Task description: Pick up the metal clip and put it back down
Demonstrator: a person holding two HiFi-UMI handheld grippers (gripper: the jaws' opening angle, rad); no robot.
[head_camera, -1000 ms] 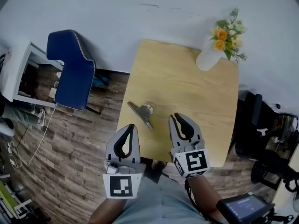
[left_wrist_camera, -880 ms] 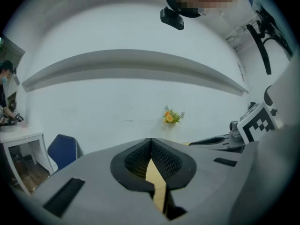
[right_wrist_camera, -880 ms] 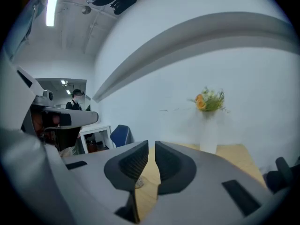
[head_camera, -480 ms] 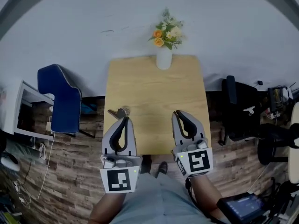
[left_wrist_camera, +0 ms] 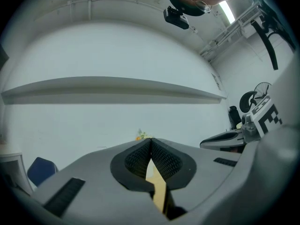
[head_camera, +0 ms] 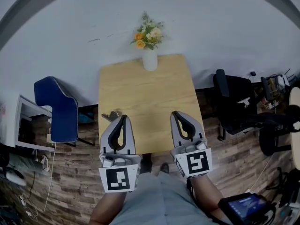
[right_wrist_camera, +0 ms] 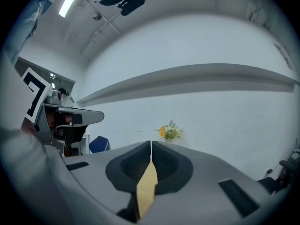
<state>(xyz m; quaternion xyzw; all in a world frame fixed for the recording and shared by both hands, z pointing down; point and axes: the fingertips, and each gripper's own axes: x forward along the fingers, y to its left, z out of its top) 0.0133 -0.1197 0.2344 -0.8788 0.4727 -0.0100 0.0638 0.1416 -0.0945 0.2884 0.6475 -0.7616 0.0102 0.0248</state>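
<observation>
Far left: a white open-fronted shelf unit [head_camera: 19, 121] stands on the brown wood-plank floor [head_camera: 70, 182], well apart from the table.
Blue chair: a padded blue chair with pale piping [head_camera: 57, 109] sits between the shelf unit and the table's left side.
Metal clip: here it is, the silver metal clip [head_camera: 111, 116], lying at the near left edge of the table, just beyond and slightly left of the left gripper's tip. Whether the two touch, the head view does not settle.
Left gripper: the grey two-jaw left gripper with a marker cube [head_camera: 123, 118] hovers over the near left corner, and its own view shows it clenched, the ribbed black pads [left_wrist_camera: 137, 158] meeting at the tip with nothing between them, only a sliver of table showing below.
Table: a square light wooden table [head_camera: 154, 102] fills the middle, its top bare apart from the clip and the vase.
Vase: a white vase of orange and pale flowers [head_camera: 149, 60] stands upright at the far edge, roughly midway along it, against the white wall [head_camera: 211, 27].
Right gripper: the matching grey right gripper [head_camera: 180, 114] hangs over the near right part of the table, level with its partner and well apart from the clip. Clenched too, pads pressed together at the tip, gripping nothing.
Far right: a black office chair [head_camera: 234, 104] stands just beside the table's right side.
</observation>
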